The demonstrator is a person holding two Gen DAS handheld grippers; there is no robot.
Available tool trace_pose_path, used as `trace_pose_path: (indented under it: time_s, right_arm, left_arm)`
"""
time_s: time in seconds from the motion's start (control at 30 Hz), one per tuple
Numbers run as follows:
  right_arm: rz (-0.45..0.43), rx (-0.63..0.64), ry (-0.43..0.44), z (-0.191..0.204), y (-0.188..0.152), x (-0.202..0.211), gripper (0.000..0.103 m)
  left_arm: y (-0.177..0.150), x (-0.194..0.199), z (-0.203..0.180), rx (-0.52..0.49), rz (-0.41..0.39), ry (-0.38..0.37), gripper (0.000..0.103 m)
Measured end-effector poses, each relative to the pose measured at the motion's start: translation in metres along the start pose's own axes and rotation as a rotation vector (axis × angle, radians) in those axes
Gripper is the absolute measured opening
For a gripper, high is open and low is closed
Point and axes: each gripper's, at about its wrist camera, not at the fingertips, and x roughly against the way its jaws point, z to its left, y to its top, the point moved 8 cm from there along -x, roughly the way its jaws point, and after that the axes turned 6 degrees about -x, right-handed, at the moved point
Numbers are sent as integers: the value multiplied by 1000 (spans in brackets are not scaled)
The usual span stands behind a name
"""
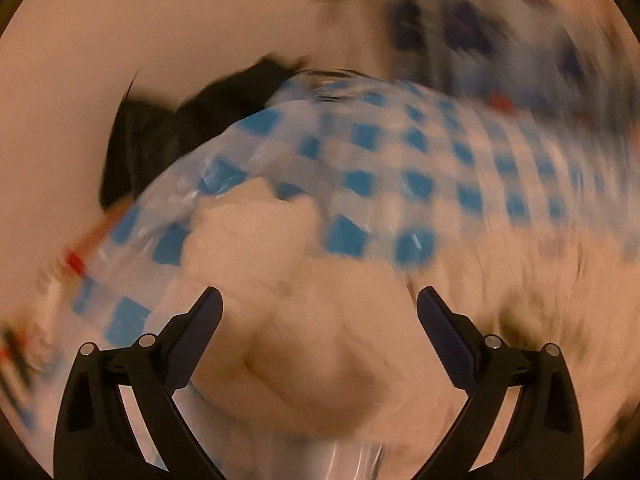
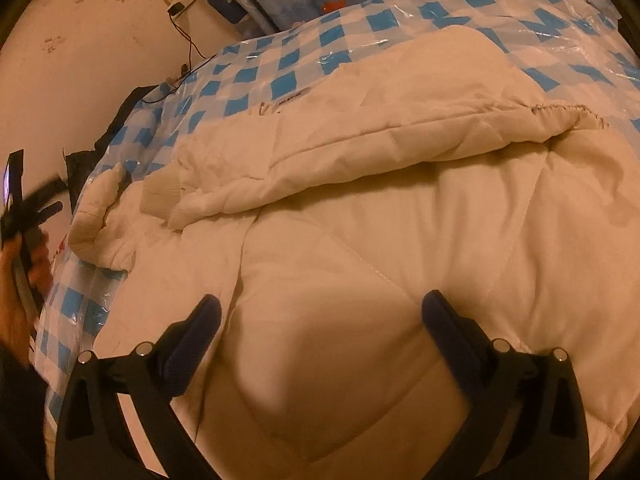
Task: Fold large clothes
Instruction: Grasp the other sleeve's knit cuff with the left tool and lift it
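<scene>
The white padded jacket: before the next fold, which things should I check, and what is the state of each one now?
1. Right gripper open above the white padded jacket: ok.
2. Left gripper open, holding nothing: ok.
3. Sleeve folded across the body: ok.
4. Ribbed cuff lies on the jacket, not hanging off: ok.
5. Jacket lies on the blue checked plastic sheet: ok.
6. Left wrist view sharp enough to aim a grasp: not ok, motion blur.

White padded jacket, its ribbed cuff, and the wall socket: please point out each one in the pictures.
white padded jacket [image 2: 400, 240]: right wrist view, on the quilted body.
ribbed cuff [image 2: 160, 196]: right wrist view, on the knit band at the sleeve end.
wall socket [image 2: 178, 0]: right wrist view, on its plate.
</scene>
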Motion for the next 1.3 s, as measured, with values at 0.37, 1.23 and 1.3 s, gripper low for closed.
trace_pose_path:
  time_s: [0.37,1.23,1.3]
  right_arm:
    - [-4,-1,-12,1,-1,-4,97]
    - [18,-28,-15,1,1,-3,97]
    - [33,-67,13,1,4,-1,97]
  left_arm:
    - [29,-71,128,605,13,-400,94]
    - [65,-12,-3,286,-53,-519,13]
    - [78,21,-33,216,-114,-542,13]
